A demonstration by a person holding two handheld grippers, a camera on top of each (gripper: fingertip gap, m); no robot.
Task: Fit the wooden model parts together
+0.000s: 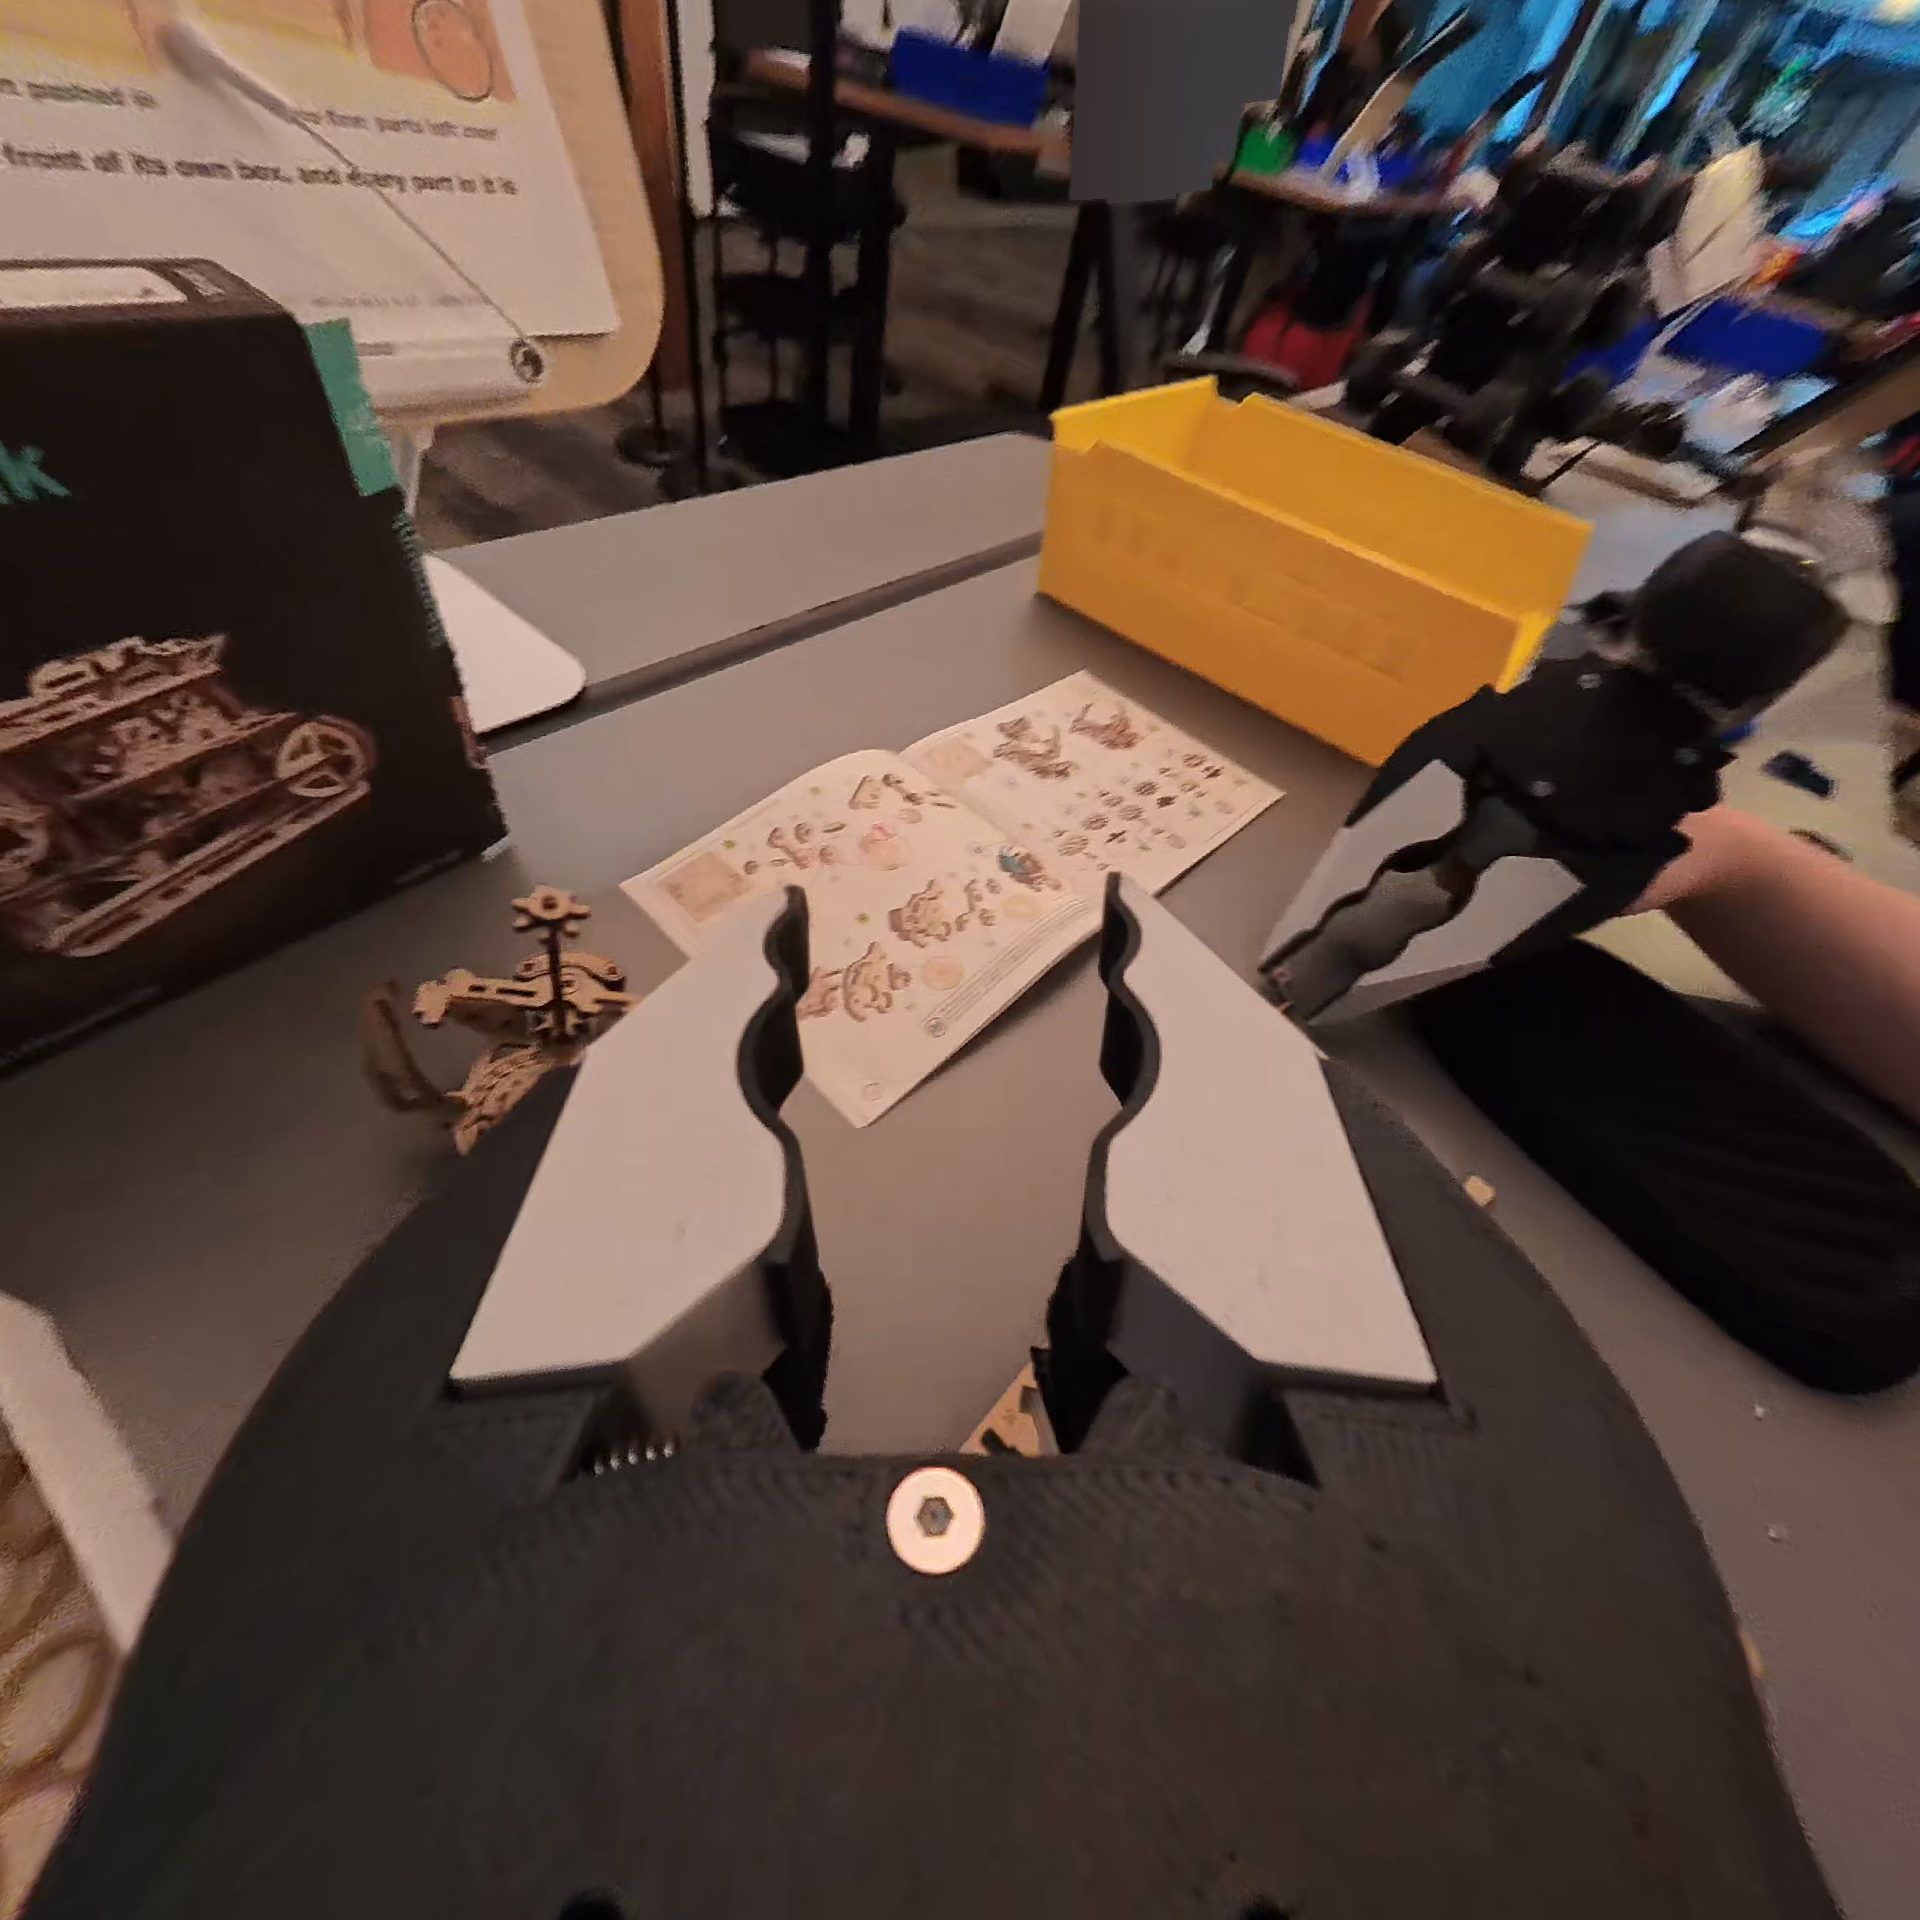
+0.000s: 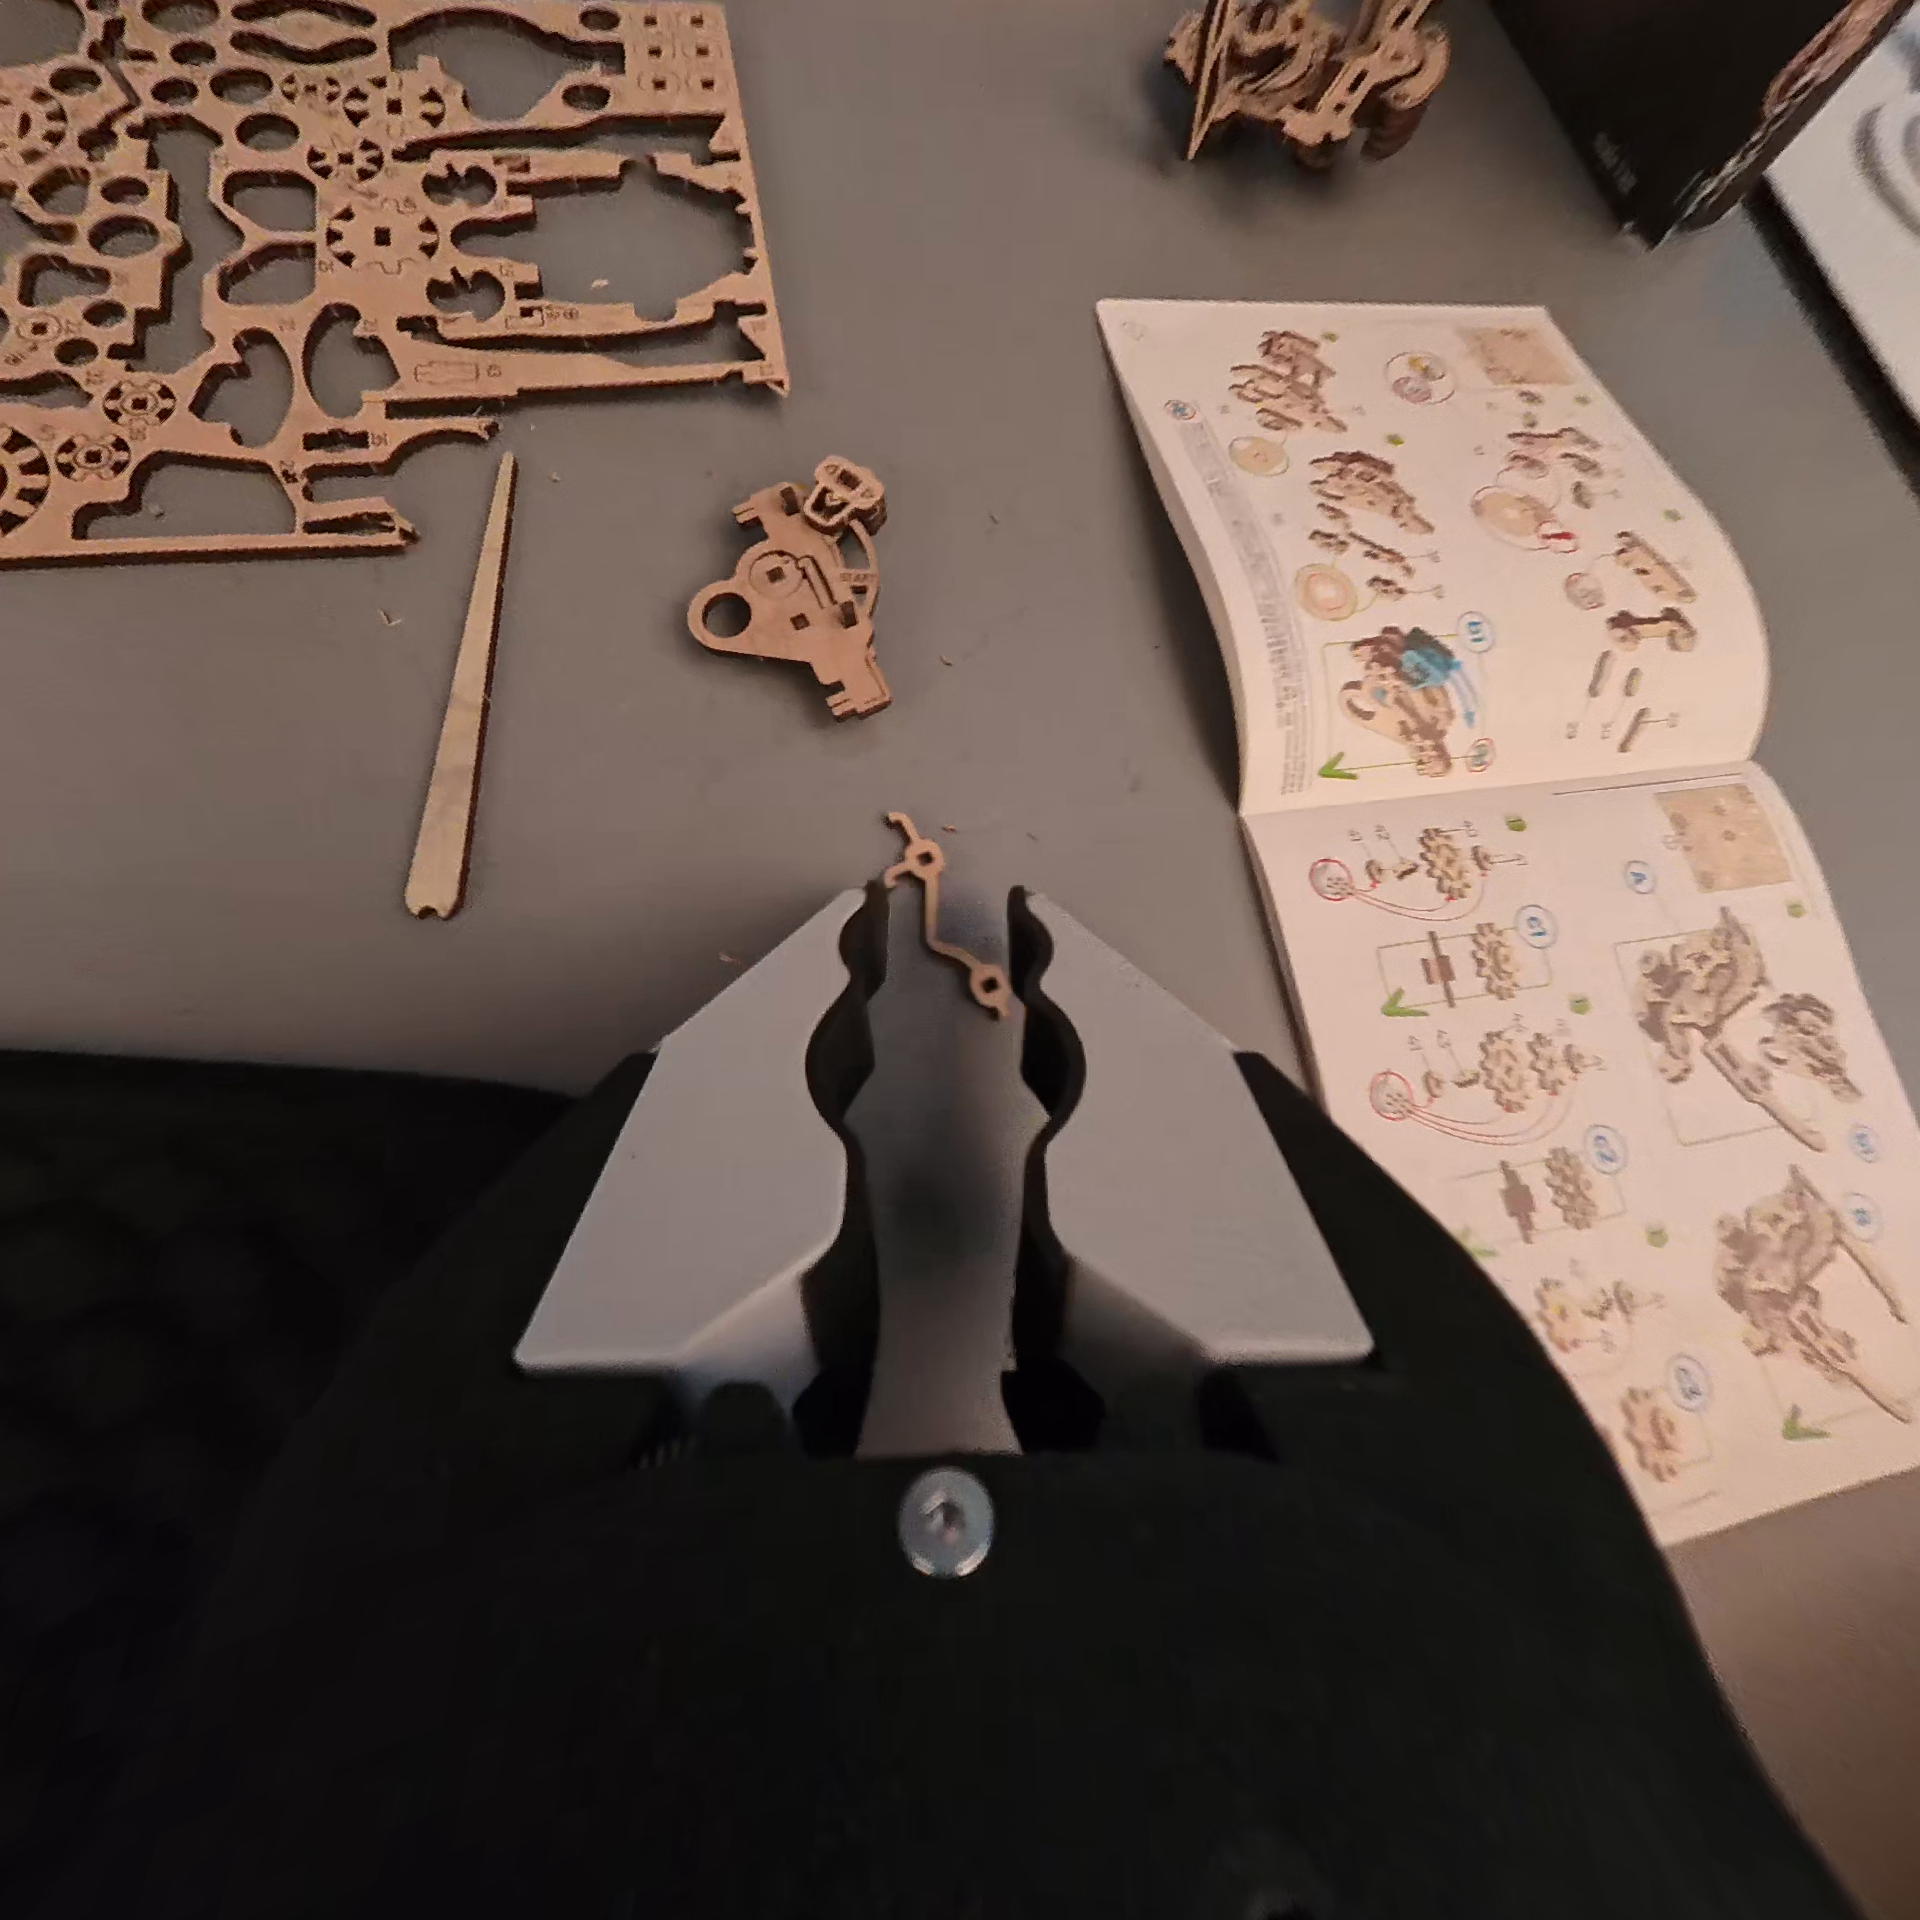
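My right gripper (image 2: 943,899) is narrowed around a thin, crank-shaped wooden piece (image 2: 940,920). The piece sits slantwise between the fingers, touches both, and sticks out past the tips, low over the grey table (image 2: 644,790). A small flat wooden sub-assembly (image 2: 795,597) lies just ahead, with a wooden stick (image 2: 462,686) to its left. The punched-out parts sheet (image 2: 343,260) is at far left. My left gripper (image 1: 954,904) is open and empty above the open instruction booklet (image 1: 956,862). A part-built wooden model (image 1: 520,1003) stands left of it. The right gripper (image 1: 1455,894) also shows there, tilted tips-down.
A black kit box (image 1: 208,675) stands at the left and a yellow bin (image 1: 1299,561) at the back right. A person's arm (image 1: 1787,883) and a dark sleeve hold the right gripper. The booklet (image 2: 1507,831) lies right of my right gripper. The model (image 2: 1309,73) is at the far edge. The left gripper's tips are roughly 20 centimetres from the right gripper's.
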